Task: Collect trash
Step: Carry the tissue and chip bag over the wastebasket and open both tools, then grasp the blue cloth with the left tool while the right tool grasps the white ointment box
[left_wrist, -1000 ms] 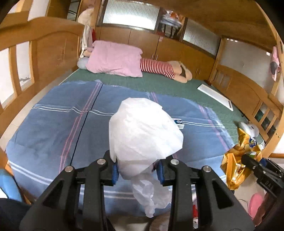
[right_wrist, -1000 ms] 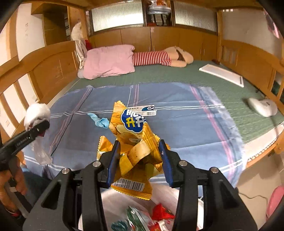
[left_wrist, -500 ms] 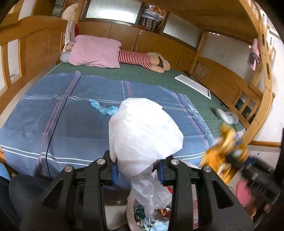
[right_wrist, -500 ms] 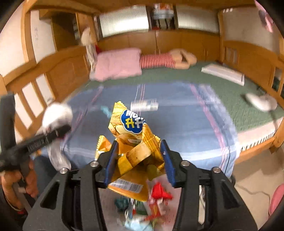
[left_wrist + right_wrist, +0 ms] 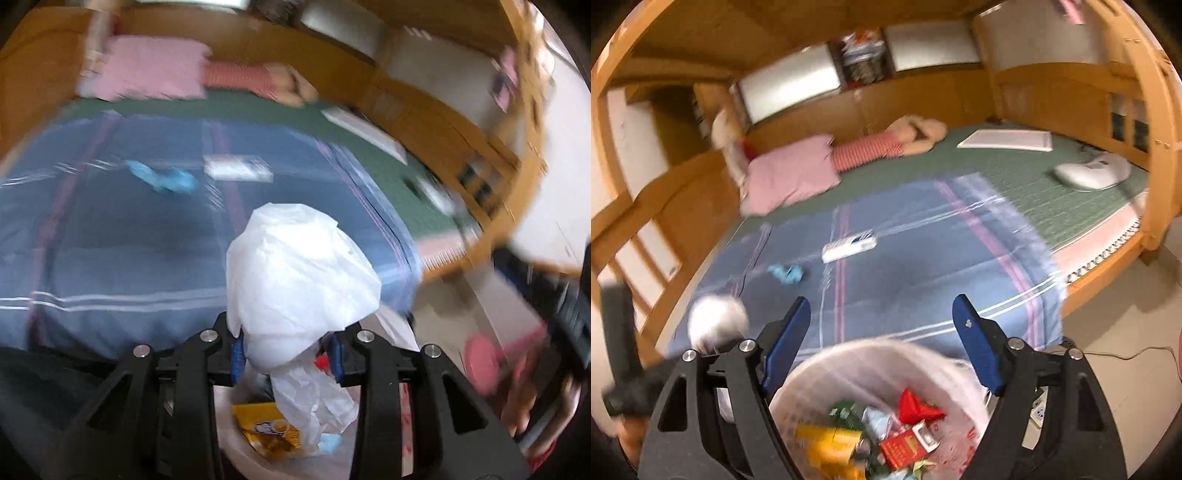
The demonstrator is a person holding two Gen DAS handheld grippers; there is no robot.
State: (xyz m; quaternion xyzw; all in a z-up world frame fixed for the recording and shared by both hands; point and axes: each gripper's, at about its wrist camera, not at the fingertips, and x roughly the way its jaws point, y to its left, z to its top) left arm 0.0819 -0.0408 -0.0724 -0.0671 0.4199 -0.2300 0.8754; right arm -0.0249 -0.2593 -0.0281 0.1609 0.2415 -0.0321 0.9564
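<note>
Left wrist view: we saw the left gripper (image 5: 285,356) clamped on a white crumpled bag (image 5: 295,291), jaws easing apart, above the trash bin (image 5: 871,363). Right gripper (image 5: 881,332) was opening, nothing between its fingers; yellow snack wrapper (image 5: 827,443) lay in the bin at 6 o'clock.

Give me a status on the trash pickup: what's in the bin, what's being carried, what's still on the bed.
Done: the yellow snack bag lies in the bin with other wrappers, and the right gripper is empty, its jaws opening above it.

In hand: the left gripper is over the bin, its jaws opening around the white crumpled plastic between them.

Left: a blue scrap and a white packet lie on the blue blanket.
</note>
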